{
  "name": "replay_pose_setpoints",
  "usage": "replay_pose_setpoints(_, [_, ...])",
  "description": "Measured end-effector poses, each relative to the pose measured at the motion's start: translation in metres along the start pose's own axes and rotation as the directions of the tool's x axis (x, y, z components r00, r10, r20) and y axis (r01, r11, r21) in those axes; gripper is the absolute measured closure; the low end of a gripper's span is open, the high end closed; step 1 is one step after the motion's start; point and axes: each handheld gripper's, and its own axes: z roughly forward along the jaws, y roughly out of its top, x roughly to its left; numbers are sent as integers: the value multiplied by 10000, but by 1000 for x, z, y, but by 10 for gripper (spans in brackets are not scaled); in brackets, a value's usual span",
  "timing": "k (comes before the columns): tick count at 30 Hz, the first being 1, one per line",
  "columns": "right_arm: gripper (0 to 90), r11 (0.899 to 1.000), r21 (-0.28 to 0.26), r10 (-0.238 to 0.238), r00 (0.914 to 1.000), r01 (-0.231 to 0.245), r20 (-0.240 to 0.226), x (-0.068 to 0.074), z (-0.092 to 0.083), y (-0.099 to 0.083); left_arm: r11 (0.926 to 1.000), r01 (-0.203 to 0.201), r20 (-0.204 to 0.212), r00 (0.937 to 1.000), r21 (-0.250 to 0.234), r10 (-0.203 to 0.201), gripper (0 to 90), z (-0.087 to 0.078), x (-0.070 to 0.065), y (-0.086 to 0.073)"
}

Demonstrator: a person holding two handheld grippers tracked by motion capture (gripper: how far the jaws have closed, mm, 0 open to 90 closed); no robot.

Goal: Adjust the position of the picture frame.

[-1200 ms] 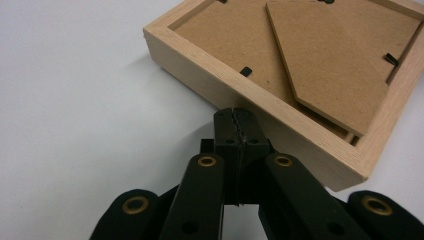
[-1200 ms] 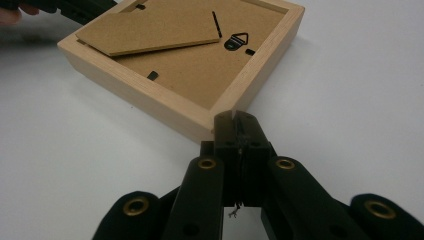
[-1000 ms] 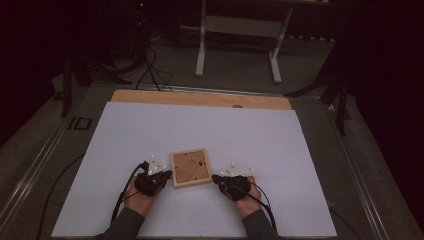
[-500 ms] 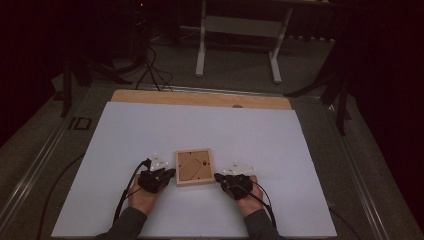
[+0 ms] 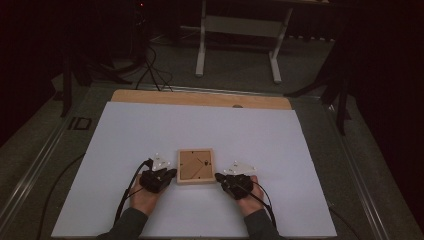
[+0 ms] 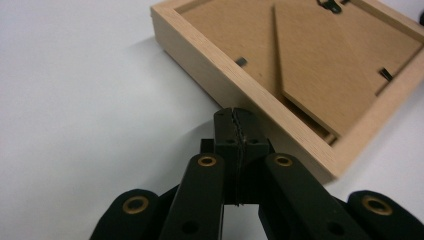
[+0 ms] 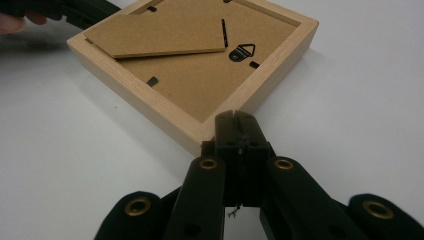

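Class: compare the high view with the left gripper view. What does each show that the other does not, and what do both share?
High view alone: the right gripper, both hands, the table's wooden far edge and the floor. Left gripper view alone: small black clips holding the backing board. Both: the wooden picture frame lying face down on the white table, with the shut left gripper at its side.

A white table (image 5: pixel 200 125) with a wooden far edge (image 5: pixel 200 98) on grey floor (image 5: pixel 240 70)

A dark marking reading "ID" (image 5: pixel 80 123) sits on the grey floor just left of the bench (image 5: pixel 125 130).
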Motion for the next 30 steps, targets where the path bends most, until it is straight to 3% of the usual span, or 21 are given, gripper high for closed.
replay_pose_setpoints(10, [895, 9996, 291, 33, 9999, -30, -106, 0, -3, -2, 9990, -394, 243, 9989, 221, 389, 896, -11, -10, -7])
replay_pose_setpoints(16, [895, 9985, 550, 62, 9999, -55, -134, 1, -4, -4, 9986, -464, 39, 9989, 241, 463, 896, -12, -16, -8])
replay_pose_setpoints(20, [897, 9975, 684, 192, 9997, -201, 137, -1, -1, -4, 9999, 84, 204, 9998, 149, -87, 897, -8, -14, -6])
replay_pose_setpoints(30, [897, 9965, 724, 369, 9978, -408, 546, -5, 6, -4, 9989, 458, 105, 9989, -46, -458, 898, -2, -14, -3])
